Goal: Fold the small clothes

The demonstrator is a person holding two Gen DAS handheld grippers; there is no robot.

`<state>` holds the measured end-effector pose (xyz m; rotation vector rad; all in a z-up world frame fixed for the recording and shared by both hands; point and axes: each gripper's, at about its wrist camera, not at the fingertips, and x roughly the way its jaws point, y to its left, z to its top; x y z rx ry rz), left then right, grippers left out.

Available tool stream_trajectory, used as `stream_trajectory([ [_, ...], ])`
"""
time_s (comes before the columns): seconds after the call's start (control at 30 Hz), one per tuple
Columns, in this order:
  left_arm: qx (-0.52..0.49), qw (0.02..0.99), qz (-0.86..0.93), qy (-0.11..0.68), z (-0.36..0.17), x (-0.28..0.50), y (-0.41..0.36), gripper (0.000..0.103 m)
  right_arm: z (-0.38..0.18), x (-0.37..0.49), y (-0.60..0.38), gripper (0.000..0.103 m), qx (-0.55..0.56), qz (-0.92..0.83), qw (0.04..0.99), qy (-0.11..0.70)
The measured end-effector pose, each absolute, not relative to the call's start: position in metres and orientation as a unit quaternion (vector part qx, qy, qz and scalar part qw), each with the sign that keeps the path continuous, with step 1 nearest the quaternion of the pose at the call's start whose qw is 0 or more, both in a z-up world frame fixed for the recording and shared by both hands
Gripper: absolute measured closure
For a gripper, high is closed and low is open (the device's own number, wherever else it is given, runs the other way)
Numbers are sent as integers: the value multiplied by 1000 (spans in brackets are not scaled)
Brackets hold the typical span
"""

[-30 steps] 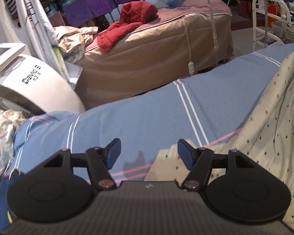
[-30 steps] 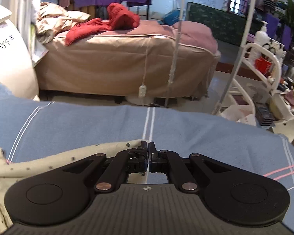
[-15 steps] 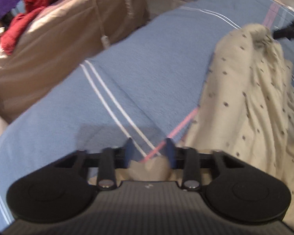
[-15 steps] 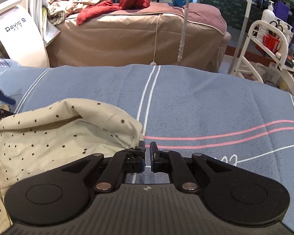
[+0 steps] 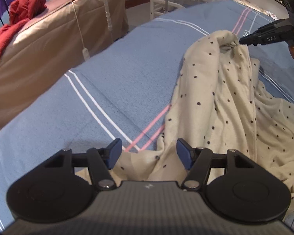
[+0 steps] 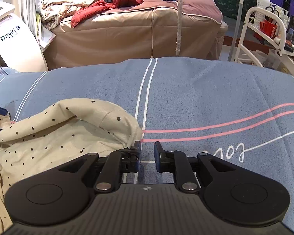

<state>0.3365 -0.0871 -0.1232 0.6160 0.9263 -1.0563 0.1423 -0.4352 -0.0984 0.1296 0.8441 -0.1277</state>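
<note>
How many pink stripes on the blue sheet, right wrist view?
2: a close pair of pink stripes on the blue sheet, running right from the dotted garment; their left ends may be hidden under it.

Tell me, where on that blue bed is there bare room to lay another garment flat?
The striped blue bedspread lies bare right of the cream polka-dot garment, around the pink stripes, and beyond it toward the far edge. In the left wrist view, the stretch left of the garment, across the white stripes, is bare too. The garment's side is crowded.

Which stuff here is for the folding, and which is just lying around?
For the folding:
dotted cloth
blue blanket
left hand-held gripper, opening over the cloth
right hand-held gripper, opening beside the cloth

Just lying around:
red jacket
brown bed
white rack
</note>
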Motion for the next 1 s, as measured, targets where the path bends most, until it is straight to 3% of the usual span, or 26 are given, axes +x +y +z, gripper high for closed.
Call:
stream_trajectory([
  [0.1, 287, 705, -486, 429, -132, 330, -90, 51, -100, 140, -436, 75, 64, -61, 908, 409],
  [0.27, 277, 708, -482, 437, -140, 326, -93, 82, -100, 140, -438, 70, 66, -63, 910, 405],
  [0.3, 269, 714, -476, 437, -138, 330, -92, 99, -99, 140, -439, 67, 66, -62, 911, 402],
  [0.47, 212, 780, -413, 421, -116, 362, -80, 103, -94, 153, -447, 50, 111, -51, 916, 382],
  [0.5, 199, 786, -402, 426, -113, 370, -77, 103, -95, 157, -450, 50, 127, -45, 914, 382],
  [0.53, 196, 791, -390, 429, -112, 377, -76, 103, -97, 164, -452, 57, 146, -38, 909, 388],
  [0.57, 196, 791, -388, 430, -111, 380, -75, 103, -99, 170, -453, 80, 163, -34, 902, 398],
  [0.6, 190, 787, -398, 431, -110, 381, -75, 103, -102, 176, -454, 91, 179, -28, 896, 405],
  [0.77, 173, 837, -352, 381, -98, 386, -60, 103, -91, 182, -446, 101, 158, -75, 909, 378],
  [0.9, 101, 882, -280, 365, -80, 422, -39, 103, -74, 192, -456, 102, 156, -117, 921, 336],
  [0.93, 103, 869, -303, 378, -79, 427, -41, 99, -70, 196, -456, 100, 143, -122, 925, 331],
  [0.97, 102, 846, -335, 401, -80, 429, -45, 94, -69, 201, -457, 85, 144, -115, 923, 337],
  [1.0, 107, 830, -365, 409, -81, 427, -50, 89, -71, 206, -459, 76, 159, -100, 917, 353],
])
